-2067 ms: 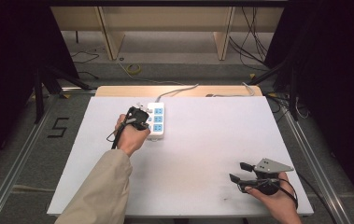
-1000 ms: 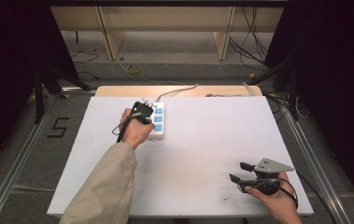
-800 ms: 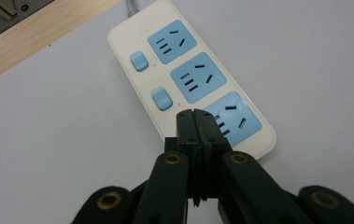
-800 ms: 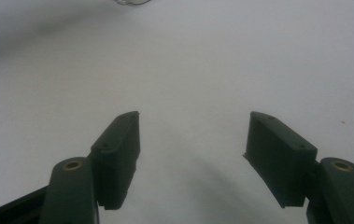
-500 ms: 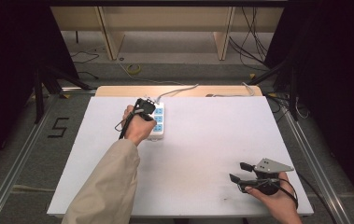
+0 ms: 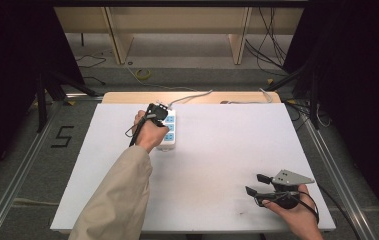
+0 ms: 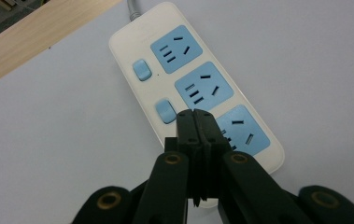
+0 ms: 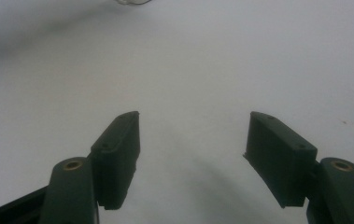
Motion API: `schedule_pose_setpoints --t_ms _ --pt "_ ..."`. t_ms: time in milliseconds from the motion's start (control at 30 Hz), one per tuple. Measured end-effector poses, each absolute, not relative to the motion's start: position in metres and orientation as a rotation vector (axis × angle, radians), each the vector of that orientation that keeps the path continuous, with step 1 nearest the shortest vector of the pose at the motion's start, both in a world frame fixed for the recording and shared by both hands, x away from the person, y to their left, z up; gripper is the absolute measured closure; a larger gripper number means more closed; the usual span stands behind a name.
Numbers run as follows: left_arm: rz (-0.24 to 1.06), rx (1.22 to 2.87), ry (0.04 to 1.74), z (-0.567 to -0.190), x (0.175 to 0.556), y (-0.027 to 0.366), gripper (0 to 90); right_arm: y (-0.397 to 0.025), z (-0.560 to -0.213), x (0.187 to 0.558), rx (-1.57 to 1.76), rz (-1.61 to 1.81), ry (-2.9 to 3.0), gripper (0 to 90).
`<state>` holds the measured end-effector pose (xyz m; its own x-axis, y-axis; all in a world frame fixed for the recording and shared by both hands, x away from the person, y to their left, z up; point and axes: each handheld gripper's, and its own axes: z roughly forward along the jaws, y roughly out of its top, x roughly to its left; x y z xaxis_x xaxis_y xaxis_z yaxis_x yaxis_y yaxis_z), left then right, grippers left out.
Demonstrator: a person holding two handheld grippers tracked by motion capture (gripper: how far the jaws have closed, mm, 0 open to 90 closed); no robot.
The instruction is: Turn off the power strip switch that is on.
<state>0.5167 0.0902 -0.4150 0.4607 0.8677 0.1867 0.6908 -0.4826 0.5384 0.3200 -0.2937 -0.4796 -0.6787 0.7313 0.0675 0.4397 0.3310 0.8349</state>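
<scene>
Holding your left gripper (image 7: 197, 122) with its jaws pressed together and empty, you have its tip over the power strip (image 7: 198, 84), beside the middle blue switch (image 7: 166, 111). That strip lies near the far edge of the white table (image 6: 217, 150). Your right gripper (image 8: 193, 140) rests well apart, near the front right, jaws spread wide and empty.

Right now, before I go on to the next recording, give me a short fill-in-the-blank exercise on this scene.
1. The power strip has ___ blue sockets.
2. The jaws of the left gripper are ___, poised over the strip beside a blue switch.
3. The jaws of the right gripper are ___, with nothing between them.
4. The strip lies near the ___ edge of the white table.

Missing words: three; shut; open; far
</scene>
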Motion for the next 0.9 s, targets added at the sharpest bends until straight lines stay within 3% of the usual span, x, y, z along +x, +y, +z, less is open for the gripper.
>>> schedule_pose_setpoints --t_ms 900 --pt "0.552 2.393 1.366 -0.430 0.525 0.092 89.7 -0.294 -0.480 0.320 1.046 1.279 2.279 36.0"
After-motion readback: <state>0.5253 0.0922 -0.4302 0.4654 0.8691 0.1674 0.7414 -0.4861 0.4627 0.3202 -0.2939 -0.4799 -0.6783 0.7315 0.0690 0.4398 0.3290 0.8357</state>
